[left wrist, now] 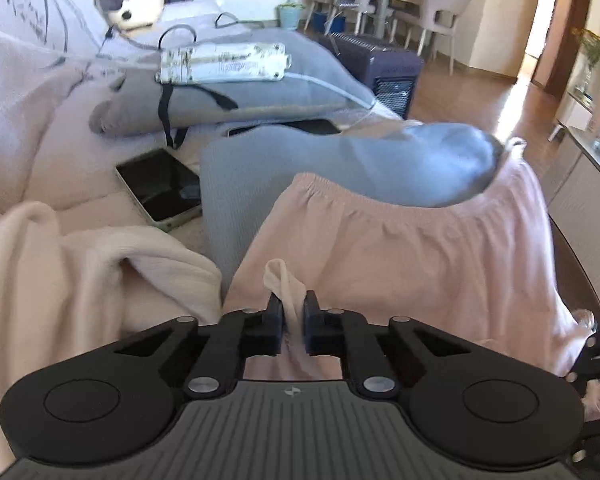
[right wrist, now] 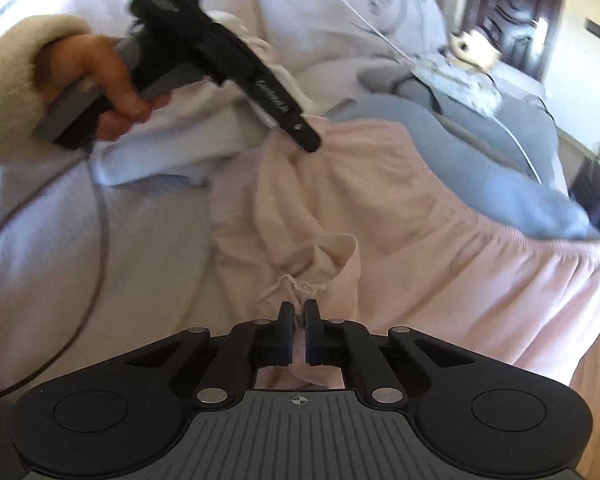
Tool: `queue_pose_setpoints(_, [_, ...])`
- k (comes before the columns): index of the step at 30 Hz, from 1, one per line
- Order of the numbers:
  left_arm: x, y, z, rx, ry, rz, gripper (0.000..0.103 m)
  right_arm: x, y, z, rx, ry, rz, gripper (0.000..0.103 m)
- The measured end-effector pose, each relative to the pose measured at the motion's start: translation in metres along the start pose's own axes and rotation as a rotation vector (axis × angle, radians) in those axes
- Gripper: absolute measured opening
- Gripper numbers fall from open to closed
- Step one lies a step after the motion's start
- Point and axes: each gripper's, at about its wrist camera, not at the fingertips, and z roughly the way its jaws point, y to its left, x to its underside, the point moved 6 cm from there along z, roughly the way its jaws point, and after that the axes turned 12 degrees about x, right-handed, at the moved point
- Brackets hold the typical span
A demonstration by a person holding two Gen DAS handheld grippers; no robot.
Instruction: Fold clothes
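Left gripper (right wrist: 300, 136) body: pale lettering, too blurred to read
Cushion (left wrist: 16, 8): dark printed marks, illegible
Readable text: none

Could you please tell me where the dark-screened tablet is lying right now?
In the left wrist view, the tablet lies flat on the sofa cover, left of centre, between the grey garment and the cream knit.

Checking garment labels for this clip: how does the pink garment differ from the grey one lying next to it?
The pink garment has a gathered elastic edge; the grey garment looks smooth. The pink one is pinched by both the left tongs and right tongs; the grey one lies untouched, partly overlapping it. Both are soft, unfolded fabric.
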Motion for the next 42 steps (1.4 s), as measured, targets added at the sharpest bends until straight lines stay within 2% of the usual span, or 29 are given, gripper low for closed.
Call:
queue_pose_setpoints(5, [0.028, -0.011, -0.069, 0.005, -0.043, -0.006, 0.008, 0.003, 0.021, -0.056, -0.147, -0.009, 0.048, 0.004])
queue_pose_setpoints(10, [0.096, -0.018, -0.124, -0.073, 0.016, -0.055, 0.008, 0.019, 0.056, -0.09, -0.303, 0.066, 0.058, 0.004])
queue_pose_setpoints(13, [0.142, -0.015, -0.137, -0.155, 0.091, -0.103, 0.008, 0.033, 0.08, -0.096, -0.397, 0.139, 0.081, 0.004])
queue_pose_setpoints(16, [0.183, -0.004, -0.137, -0.269, 0.168, -0.127, 0.007, 0.044, 0.101, -0.094, -0.412, 0.178, 0.025, 0.005])
queue_pose_setpoints(19, [0.217, 0.011, -0.131, -0.357, 0.237, -0.143, 0.007, 0.052, 0.121, -0.088, -0.499, 0.24, 0.04, 0.003])
queue_pose_setpoints(22, [0.229, 0.022, -0.126, -0.36, 0.238, -0.182, 0.008, 0.054, 0.125, -0.078, -0.452, 0.267, 0.036, 0.003])
queue_pose_setpoints(24, [0.22, 0.022, -0.128, -0.336, 0.204, -0.197, 0.014, 0.051, 0.116, -0.074, -0.425, 0.269, 0.082, 0.009])
queue_pose_setpoints(26, [0.209, 0.021, -0.131, -0.311, 0.171, -0.21, 0.033, 0.047, 0.104, -0.078, -0.398, 0.243, 0.129, 0.011])
queue_pose_setpoints(27, [0.202, 0.02, -0.132, -0.301, 0.157, -0.211, 0.037, 0.046, 0.097, -0.081, -0.383, 0.23, 0.146, 0.011])
queue_pose_setpoints(30, [0.18, 0.007, -0.131, -0.266, 0.121, -0.18, 0.041, 0.05, 0.074, -0.093, -0.307, 0.207, 0.175, 0.012])
queue_pose_setpoints(31, [0.172, -0.001, -0.129, -0.246, 0.111, -0.16, 0.046, 0.054, 0.063, -0.095, -0.279, 0.207, 0.191, 0.012])
queue_pose_setpoints(34, [0.15, -0.035, -0.116, -0.147, 0.092, -0.083, 0.051, 0.074, 0.021, -0.102, -0.17, 0.222, 0.253, 0.012])
queue_pose_setpoints(35, [0.146, -0.048, -0.113, -0.106, 0.088, -0.059, 0.051, 0.082, 0.009, -0.105, -0.131, 0.229, 0.269, 0.013])
queue_pose_setpoints(38, [0.135, -0.102, -0.098, 0.098, 0.104, 0.045, 0.052, 0.108, -0.023, -0.115, -0.04, 0.264, 0.295, 0.013])
queue_pose_setpoints(40, [0.136, -0.142, -0.084, 0.243, 0.148, 0.107, 0.054, 0.125, -0.038, -0.122, 0.009, 0.286, 0.312, 0.013])
queue_pose_setpoints(42, [0.139, -0.177, -0.065, 0.343, 0.212, 0.157, 0.055, 0.14, -0.053, -0.128, 0.05, 0.298, 0.336, 0.014])
